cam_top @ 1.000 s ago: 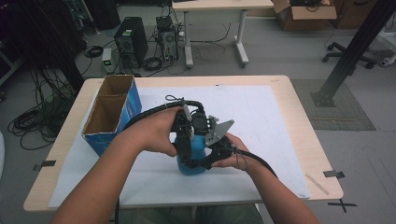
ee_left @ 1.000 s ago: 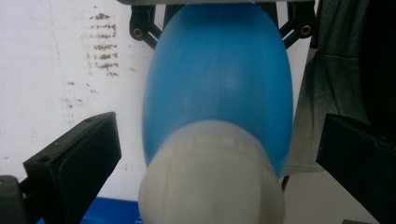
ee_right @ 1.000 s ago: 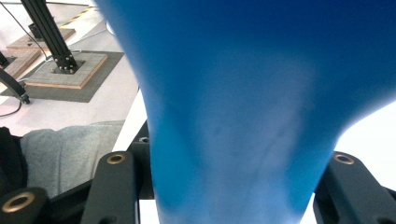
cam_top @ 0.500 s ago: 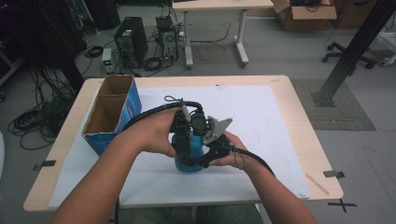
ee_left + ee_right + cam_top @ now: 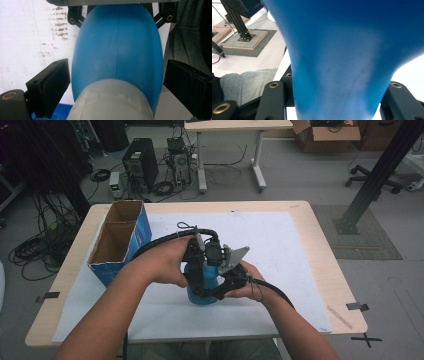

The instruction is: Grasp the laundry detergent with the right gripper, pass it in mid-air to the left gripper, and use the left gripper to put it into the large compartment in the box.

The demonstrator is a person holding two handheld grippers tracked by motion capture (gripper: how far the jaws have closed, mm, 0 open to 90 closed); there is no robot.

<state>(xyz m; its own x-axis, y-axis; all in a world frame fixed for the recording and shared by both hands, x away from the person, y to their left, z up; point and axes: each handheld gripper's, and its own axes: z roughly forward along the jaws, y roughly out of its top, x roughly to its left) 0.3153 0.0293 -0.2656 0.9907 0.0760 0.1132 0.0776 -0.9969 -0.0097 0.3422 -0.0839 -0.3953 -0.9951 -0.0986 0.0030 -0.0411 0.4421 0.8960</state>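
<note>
1. Cardboard box, blue outside and brown inside, open-topped with two compartments: it stands at the far left of the table, on the edge of the white sheet. You have it well apart from the work, likely so it stays clear of your forearms while remaining within reach.

2. Left gripper: you hold it at the left side of the blue bottle. In the left gripper view the bottle sits between the jaws, whose pads stand just off its sides; a gap shows at the left pad. The jaws have just been closing around the bottle's upper part, above a pale taped neck, but do not yet press it.

3. Blue bottle: near the middle of the table, towards your side, standing on the white sheet between both hands.

4. Right gripper: you keep it clamped on the bottle's narrow waist, jaws hard against both flanks. Judged from this, the right grip steadies the bottle so the left can take its top.
</note>
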